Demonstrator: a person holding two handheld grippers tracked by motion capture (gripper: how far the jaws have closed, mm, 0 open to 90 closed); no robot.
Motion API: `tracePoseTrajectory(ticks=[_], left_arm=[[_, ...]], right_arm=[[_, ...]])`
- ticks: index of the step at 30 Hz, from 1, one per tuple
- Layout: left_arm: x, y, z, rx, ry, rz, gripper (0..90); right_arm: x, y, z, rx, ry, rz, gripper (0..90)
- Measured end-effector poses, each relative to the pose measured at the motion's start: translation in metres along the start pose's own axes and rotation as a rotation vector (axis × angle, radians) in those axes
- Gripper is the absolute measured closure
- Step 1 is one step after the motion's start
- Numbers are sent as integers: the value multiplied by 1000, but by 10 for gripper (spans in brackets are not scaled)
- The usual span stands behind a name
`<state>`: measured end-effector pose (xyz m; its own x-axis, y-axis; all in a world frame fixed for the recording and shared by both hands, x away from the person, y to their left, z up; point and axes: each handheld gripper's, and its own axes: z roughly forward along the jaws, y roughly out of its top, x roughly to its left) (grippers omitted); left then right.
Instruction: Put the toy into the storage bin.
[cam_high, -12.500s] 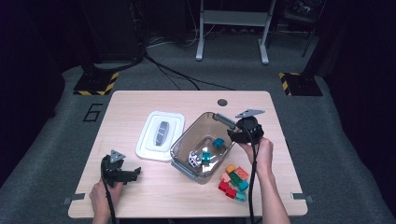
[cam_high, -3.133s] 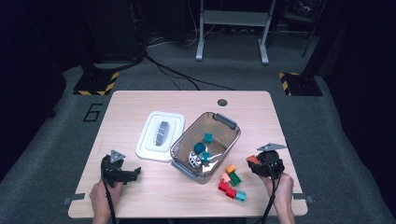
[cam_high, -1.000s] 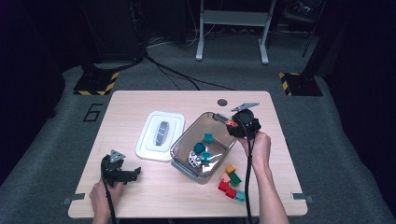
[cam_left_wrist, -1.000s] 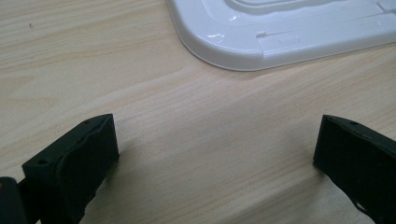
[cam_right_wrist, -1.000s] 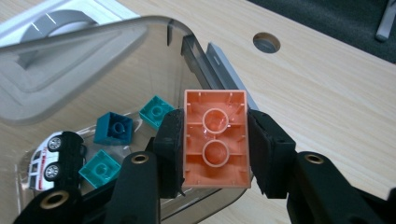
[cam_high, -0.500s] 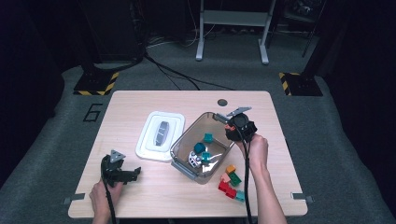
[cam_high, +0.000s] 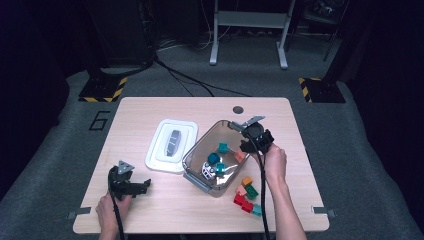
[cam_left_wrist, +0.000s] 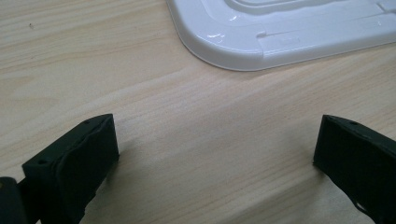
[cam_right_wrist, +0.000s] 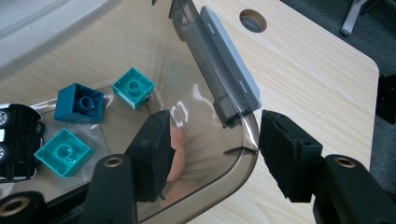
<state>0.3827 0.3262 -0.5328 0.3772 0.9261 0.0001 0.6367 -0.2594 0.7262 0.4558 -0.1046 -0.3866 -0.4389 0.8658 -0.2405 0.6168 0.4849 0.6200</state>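
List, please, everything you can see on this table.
Light wooden table: one, tan, centre of the high view.
White plastic lid: one, white, left of the bin.
Clear smoky plastic bin: one, grey-tinted, mid-table.
Teal toy blocks: three, one darker, inside the bin.
Orange toy block: one, inside the bin by the right claw.
Black-and-white toy car: one, inside the bin.
Loose toy blocks: about six, orange, green, red, teal, on the table right of the bin.
Left claw: black, open, front-left, near the lid.
Right claw: black, jaws just been opening, astride the bin's corner wall, not pressing.
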Motion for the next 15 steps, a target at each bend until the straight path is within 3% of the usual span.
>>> tracePoseTrajectory(ticks=[6,12,15], left_arm=[[0,0,0,-1,1,1,0],[0,0,0,-1,0,1,0],[0,0,0,-1,0,1,0]], right_arm=[[-9,-7,-12,-45,55,76,318],[-24,-27,-33,-98,173,153,176],[-27,-35,-38,-110,195,155,144]])
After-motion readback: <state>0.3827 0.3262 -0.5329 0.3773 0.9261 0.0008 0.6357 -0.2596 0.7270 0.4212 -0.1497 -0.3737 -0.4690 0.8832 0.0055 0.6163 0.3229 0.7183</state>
